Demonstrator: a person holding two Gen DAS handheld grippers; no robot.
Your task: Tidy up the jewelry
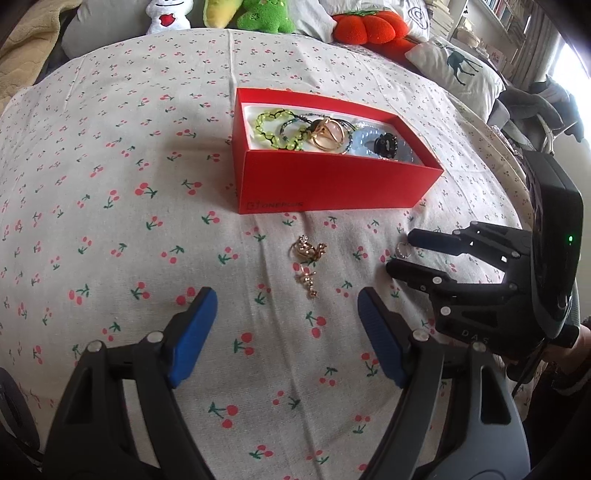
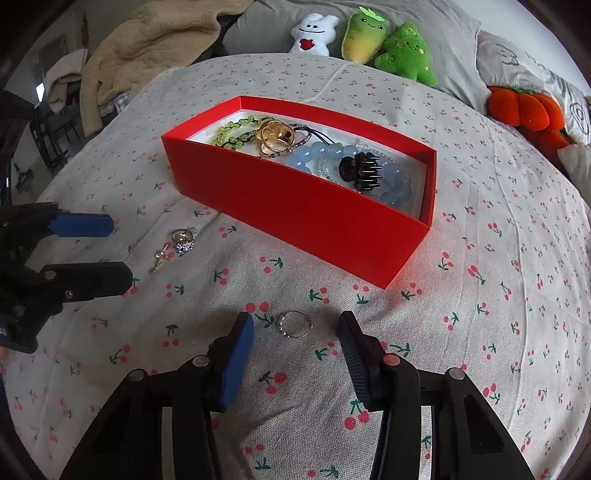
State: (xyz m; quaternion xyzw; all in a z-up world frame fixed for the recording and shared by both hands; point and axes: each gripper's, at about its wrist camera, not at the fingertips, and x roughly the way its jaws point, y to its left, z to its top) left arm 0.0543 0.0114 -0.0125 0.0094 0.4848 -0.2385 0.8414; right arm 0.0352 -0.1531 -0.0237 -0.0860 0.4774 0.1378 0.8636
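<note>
- The right gripper [image 2: 295, 330] is nearest in its own view; its two blue pads stand apart over the cherry-print cloth [image 2: 480, 332]; a thin silver ring [image 2: 295, 325] lies flat on the cloth between them; neither pad touches the ring, so nothing is gripped.
- The silver ring lies on the near side of the red box [image 2: 306, 218], close to the box's long wall but not touching it.
- The left gripper [image 1: 287, 321] is spread wide in its own view; nothing sits between its pads; it holds nothing.
- Just past the left gripper's tips, on the near side of the red box, lie two small gold pieces; a gold charm [image 1: 306, 281] is closer, and a gold ring cluster [image 1: 308, 249] is just behind it, nearer the box; I cannot tell if the two touch.
- The red box sits open on the cloth, with a white inside.
- Inside the red box, at one end, are green bead bracelets [image 2: 236, 133]; next to them are gold rings [image 2: 275, 138]; at the other end is a blue bead bracelet [image 2: 399, 184] with a black hair claw [image 2: 360, 171] resting on it.
- Behind the red box, at the far edge of the cloth, sit soft toys: a white one [image 2: 314, 33], a yellow-green one [image 2: 364, 35], a green one [image 2: 406, 51] and an orange one [image 2: 524, 107].
</note>
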